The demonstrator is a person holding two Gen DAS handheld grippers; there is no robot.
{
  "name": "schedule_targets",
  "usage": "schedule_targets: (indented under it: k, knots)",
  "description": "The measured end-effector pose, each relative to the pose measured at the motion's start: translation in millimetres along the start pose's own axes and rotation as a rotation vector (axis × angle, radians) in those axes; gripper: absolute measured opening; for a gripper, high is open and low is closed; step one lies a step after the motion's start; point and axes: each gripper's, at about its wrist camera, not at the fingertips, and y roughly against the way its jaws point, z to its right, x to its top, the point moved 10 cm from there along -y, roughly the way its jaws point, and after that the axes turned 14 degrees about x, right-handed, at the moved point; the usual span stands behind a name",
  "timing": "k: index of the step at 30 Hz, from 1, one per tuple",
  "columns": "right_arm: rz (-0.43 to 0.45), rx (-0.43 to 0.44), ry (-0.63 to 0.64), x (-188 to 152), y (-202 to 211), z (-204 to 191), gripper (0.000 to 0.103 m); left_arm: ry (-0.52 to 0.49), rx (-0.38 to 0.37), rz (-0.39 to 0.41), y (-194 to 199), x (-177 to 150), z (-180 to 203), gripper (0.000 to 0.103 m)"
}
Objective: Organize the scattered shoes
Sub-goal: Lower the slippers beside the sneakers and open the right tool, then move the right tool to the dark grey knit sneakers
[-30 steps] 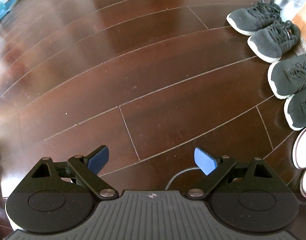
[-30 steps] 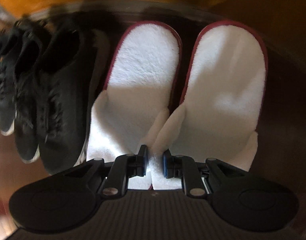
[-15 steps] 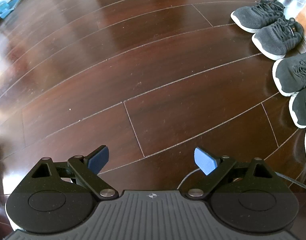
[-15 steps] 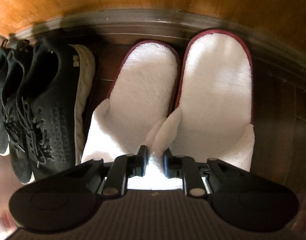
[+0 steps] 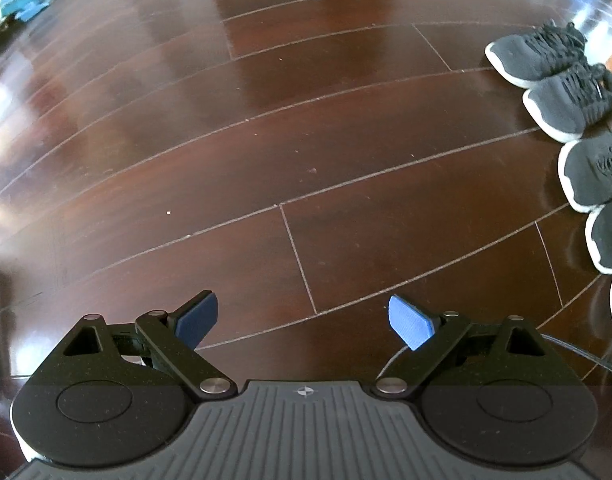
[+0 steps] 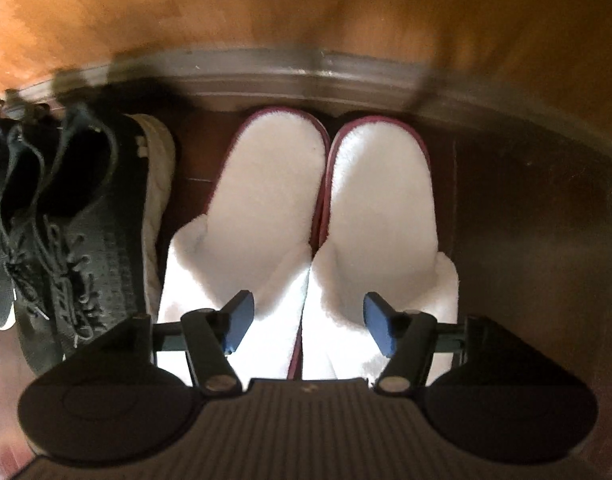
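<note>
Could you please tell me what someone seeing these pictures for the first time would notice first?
Probably the pair of white slippers with dark red trim, side by side against the baseboard, right under the open right gripper. Next, the dark sneakers lined up along the floor's right edge, beyond the open left gripper over bare wooden floor.

I am seeing glossy dark wood floor (image 5: 266,128), fluffy white terry slippers (image 6: 274,208) with maroon trim, matt knit sneakers (image 5: 561,96), my ribbed matt plastic tool (image 6: 306,322).
</note>
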Motion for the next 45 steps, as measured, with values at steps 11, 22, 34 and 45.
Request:
schedule_targets:
  k: [11,22,34,45]
  knots:
    - [-0.007,-0.050,0.274,-15,26,-68,0.066,0.129,-0.001,0.000,8,12,-61,0.096]
    - [-0.219,0.275,0.574,-138,47,-248,0.069,0.343,0.015,-0.020,12,18,-164,0.096]
    - [-0.448,0.540,1.023,-367,65,-451,0.069,0.622,0.104,-0.042,0,0,-319,0.096]
    - [-0.810,0.630,1.245,-642,82,-544,0.069,0.995,0.280,-0.183,-37,-74,-514,0.096]
